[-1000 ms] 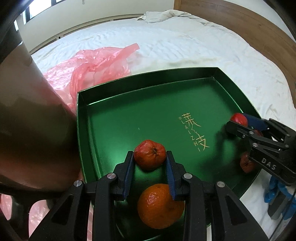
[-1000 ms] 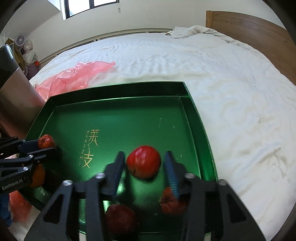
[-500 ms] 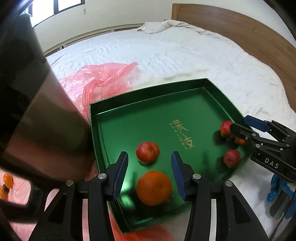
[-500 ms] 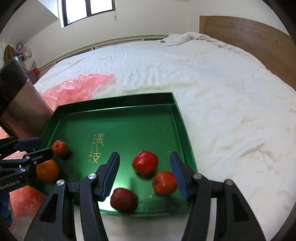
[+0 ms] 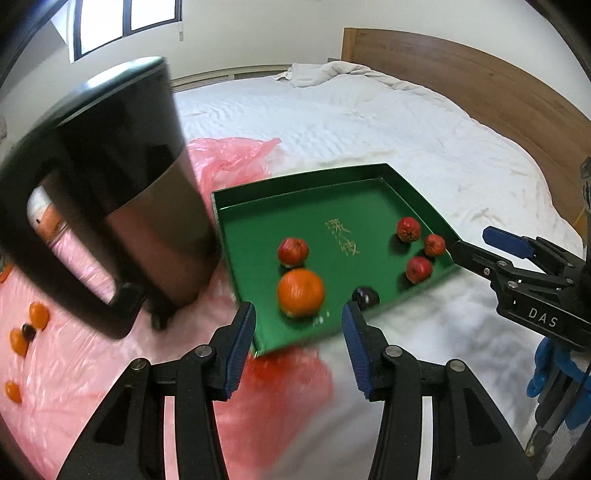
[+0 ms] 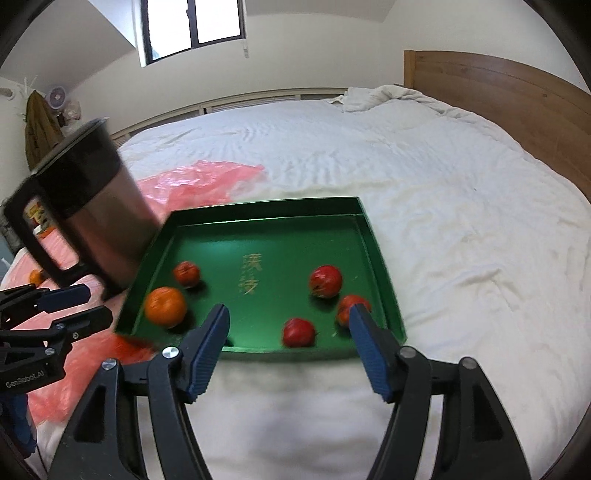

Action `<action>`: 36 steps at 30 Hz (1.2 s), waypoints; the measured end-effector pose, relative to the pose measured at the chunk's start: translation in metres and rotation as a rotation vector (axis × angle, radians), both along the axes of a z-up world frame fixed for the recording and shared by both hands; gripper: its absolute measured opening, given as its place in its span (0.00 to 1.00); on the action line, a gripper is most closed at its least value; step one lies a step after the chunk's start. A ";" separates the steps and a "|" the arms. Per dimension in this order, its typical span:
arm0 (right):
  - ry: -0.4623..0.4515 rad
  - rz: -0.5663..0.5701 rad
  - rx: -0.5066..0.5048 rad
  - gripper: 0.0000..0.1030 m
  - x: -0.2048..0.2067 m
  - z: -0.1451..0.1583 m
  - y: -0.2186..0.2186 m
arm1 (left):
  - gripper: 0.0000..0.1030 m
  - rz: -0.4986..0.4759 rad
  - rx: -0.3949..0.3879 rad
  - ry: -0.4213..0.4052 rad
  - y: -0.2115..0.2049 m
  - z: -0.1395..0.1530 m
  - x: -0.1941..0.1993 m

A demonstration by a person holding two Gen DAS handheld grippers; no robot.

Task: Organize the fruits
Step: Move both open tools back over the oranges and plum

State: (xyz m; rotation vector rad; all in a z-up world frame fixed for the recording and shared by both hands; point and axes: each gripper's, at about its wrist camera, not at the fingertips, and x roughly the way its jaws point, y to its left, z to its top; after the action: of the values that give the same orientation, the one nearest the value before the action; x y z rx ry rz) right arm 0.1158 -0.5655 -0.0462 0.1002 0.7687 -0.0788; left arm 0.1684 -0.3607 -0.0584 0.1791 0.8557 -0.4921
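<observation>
Fruit set in green tray (image 5: pixel 258 221) on bed; both grippers held off its near edge, nothing gripped.

Left gripper (image 5: pixel 298 345) spread wide, orange (image 5: pixel 301 292) straight ahead, nearer this hand. Right gripper (image 6: pixel 288 354) equally wide, approx. level; red fruits (image 6: pixel 298 331) just beyond fingers. Small dark item (image 5: pixel 365 296) blurred, poss. fruit.

Wide bed (image 6: pixel 424 192) fills the room, white sheet rumpled all over, a crumpled blanket (image 6: pixel 388 96) bunched up at the far end. Wooden headboard (image 6: pixel 498 96) runs along the right side. Cream walls (image 6: pixel 314 48), daylight coming through a dark-framed window (image 6: pixel 195 27) high up. Small fan (image 6: pixel 56 98) far left.
</observation>
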 end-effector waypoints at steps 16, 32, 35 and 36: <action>-0.042 0.162 0.027 1.00 -0.064 0.031 0.096 | 0.50 0.099 0.011 -0.038 0.097 0.022 -0.070; -0.042 0.344 0.016 1.00 -0.085 0.041 0.203 | 0.53 0.244 0.037 -0.091 0.202 0.027 -0.102; -0.043 0.384 0.015 1.00 -0.083 0.043 0.221 | 0.54 0.271 0.040 -0.096 0.222 0.028 -0.102; -0.044 0.394 0.013 1.00 -0.081 0.044 0.226 | 0.54 0.280 0.041 -0.099 0.228 0.027 -0.103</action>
State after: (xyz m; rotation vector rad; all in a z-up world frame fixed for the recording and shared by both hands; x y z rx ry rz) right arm 0.0343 -0.3394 -0.0023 -0.0384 0.7333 0.3018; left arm 0.0655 -0.1330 -0.0310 0.1177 0.7796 -0.2016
